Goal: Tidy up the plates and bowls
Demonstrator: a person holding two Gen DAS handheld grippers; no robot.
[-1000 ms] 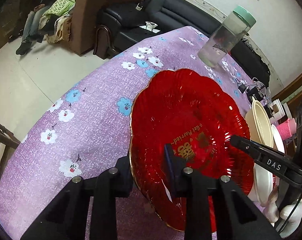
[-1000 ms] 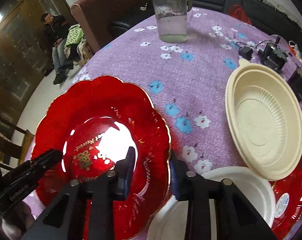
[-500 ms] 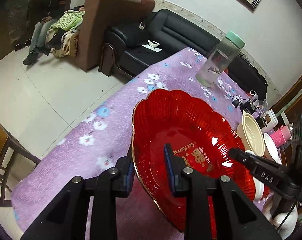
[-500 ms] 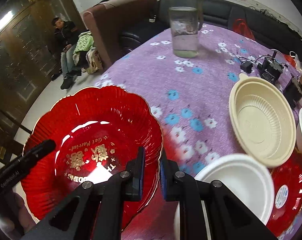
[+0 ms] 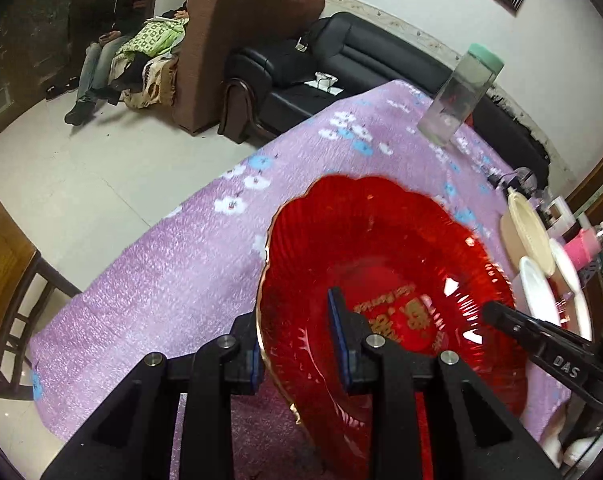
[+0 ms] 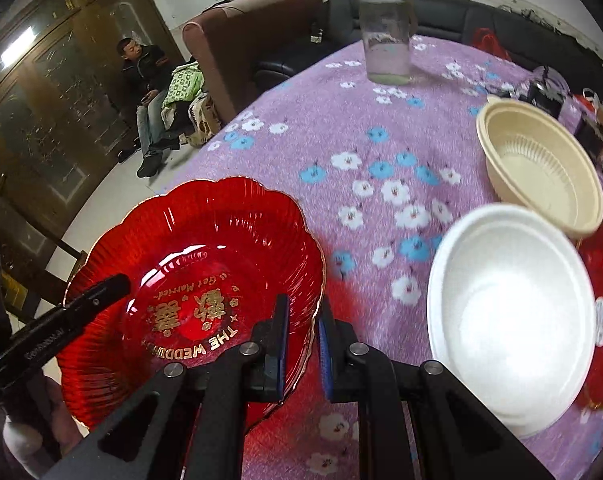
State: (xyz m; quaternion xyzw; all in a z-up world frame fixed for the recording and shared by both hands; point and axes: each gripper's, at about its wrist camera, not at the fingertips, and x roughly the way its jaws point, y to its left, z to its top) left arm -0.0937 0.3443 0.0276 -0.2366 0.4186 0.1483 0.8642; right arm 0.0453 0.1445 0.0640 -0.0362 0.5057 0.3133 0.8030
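Since a second ago you have lifted the red plate off the purple tablecloth; it now hangs tilted between your two claws. Your left gripper is clamped on its near rim, one finger inside and one outside. Your right gripper pinches the opposite rim, with the white bowl just to its right.

This is a living room in a home. A black sofa and a brown armchair stand by the wall, a man sits there, and a purple flowered cloth covers the table.
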